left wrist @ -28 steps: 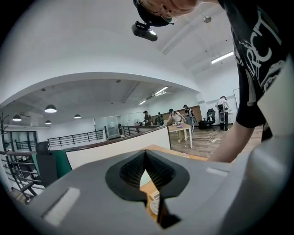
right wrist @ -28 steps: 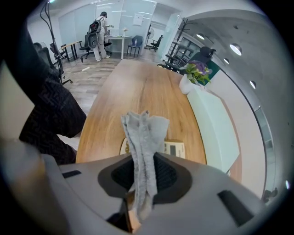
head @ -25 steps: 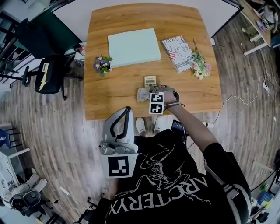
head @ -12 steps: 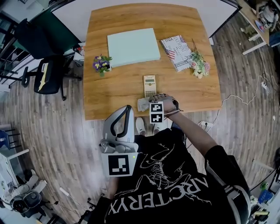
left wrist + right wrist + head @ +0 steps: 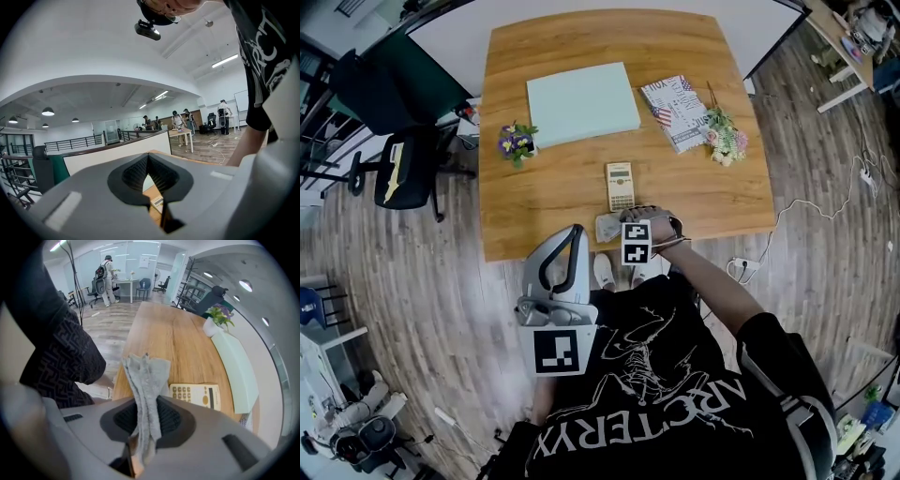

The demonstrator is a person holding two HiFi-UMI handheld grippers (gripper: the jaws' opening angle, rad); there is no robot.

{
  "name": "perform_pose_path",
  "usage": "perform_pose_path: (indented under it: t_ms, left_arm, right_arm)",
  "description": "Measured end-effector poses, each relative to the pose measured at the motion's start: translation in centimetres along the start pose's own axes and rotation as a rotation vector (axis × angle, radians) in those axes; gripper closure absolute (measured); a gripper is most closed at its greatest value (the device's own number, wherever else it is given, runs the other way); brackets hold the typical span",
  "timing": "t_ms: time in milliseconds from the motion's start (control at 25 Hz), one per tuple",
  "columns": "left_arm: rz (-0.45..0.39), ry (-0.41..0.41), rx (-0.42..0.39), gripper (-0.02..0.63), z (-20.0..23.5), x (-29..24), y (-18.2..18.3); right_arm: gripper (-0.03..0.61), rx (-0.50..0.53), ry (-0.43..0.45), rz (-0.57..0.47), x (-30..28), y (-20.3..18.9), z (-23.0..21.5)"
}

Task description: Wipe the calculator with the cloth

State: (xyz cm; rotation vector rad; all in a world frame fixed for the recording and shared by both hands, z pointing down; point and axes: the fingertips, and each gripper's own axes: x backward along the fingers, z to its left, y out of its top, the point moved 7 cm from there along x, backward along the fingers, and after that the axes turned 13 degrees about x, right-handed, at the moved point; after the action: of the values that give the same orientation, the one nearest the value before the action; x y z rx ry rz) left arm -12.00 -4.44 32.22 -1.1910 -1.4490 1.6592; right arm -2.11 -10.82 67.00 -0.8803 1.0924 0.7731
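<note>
A beige calculator (image 5: 620,186) lies flat on the wooden table (image 5: 553,202), a little back from its near edge. My right gripper (image 5: 622,228) hovers just in front of it at that edge, shut on a grey cloth (image 5: 607,226). In the right gripper view the cloth (image 5: 147,376) sticks up in folds from between the jaws of my right gripper (image 5: 146,417), with the calculator (image 5: 197,394) just beyond and apart from it. My left gripper (image 5: 573,234) is held off the table by my body. Its jaws (image 5: 149,174) are shut with nothing in them.
A pale green board (image 5: 583,101) lies at the back of the table, with a purple flower pot (image 5: 517,142) to its left. A printed booklet (image 5: 679,111) and a small bouquet (image 5: 724,136) lie at the right. A black office chair (image 5: 408,164) stands left of the table.
My right gripper has drawn the cloth back off the calculator toward the table's near edge, leaving the whole calculator in view. The left gripper has stayed put.
</note>
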Motion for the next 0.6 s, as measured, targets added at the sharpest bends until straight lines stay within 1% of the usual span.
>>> perform_pose_path:
  t_ms: [80, 160, 280, 360, 400, 480, 600]
  left_arm:
    - [-0.009, -0.001, 0.000, 0.604, 0.0, 0.0, 0.1]
    - [-0.012, 0.004, 0.008, 0.604, 0.2, -0.1, 0.2]
    - [-0.010, 0.003, 0.012, 0.604, 0.5, -0.4, 0.2]
    - [-0.012, -0.003, 0.008, 0.603, 0.7, -0.7, 0.4]
    - [-0.015, -0.008, 0.005, 0.604, 0.8, -0.8, 0.5]
    - [-0.022, -0.016, 0.002, 0.604, 0.8, -1.3, 0.9]
    - [-0.029, -0.029, -0.008, 0.604, 0.4, -2.0, 1.4]
  right_arm:
    - [0.487, -0.077, -0.026, -0.046, 1.5, -0.4, -0.6]
    - [0.486, -0.202, -0.086, -0.121, 4.5, -1.1, -1.9]
    - [0.486, -0.414, -0.240, -0.270, 11.3, -2.9, -4.5]
    - [0.486, -0.517, -0.355, -0.374, 16.3, -3.9, -5.7]
    - [0.486, -0.548, -0.411, -0.422, 18.7, -4.3, -6.1]
    - [0.486, -0.572, -0.517, -0.511, 23.1, -4.8, -6.4]
    - [0.486, -0.541, -0.680, -0.609, 28.3, -5.4, -6.2]
